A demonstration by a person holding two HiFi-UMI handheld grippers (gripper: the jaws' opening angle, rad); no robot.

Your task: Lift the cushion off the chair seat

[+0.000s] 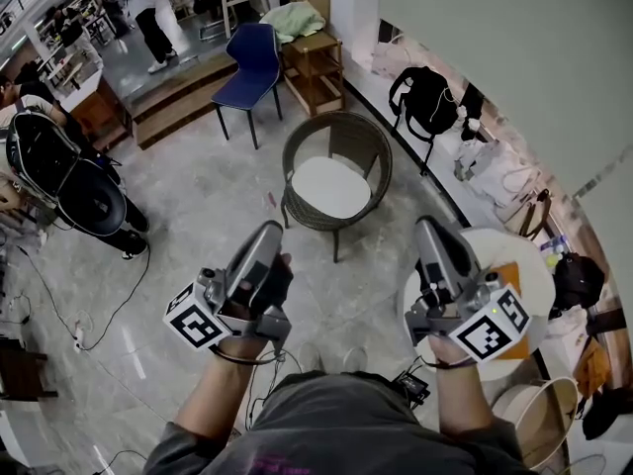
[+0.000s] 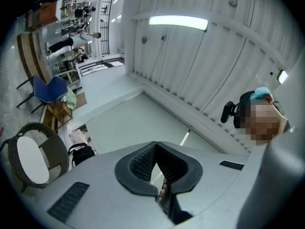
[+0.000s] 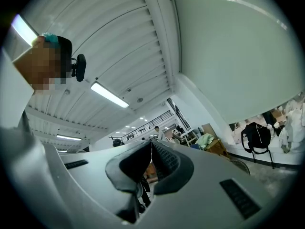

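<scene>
A white round cushion (image 1: 329,187) lies on the seat of a brown wicker chair (image 1: 341,137) in the middle of the head view. The same wicker chair (image 2: 52,149) with its cushion (image 2: 31,160) shows at the far left of the left gripper view. My left gripper (image 1: 267,232) is held in front of me, short of the chair and to its left, jaws shut and empty. My right gripper (image 1: 427,229) is to the chair's right, also shut on nothing. Both point upward, away from the cushion. In both gripper views the jaws meet at the tips.
A blue chair (image 1: 251,64) and a wooden side table (image 1: 315,67) stand behind the wicker chair. A round white table (image 1: 529,265) is near my right hand. Bags (image 1: 427,97) line the right wall. A person with a black pram (image 1: 59,176) stands at left. Cables (image 1: 69,305) lie on the floor.
</scene>
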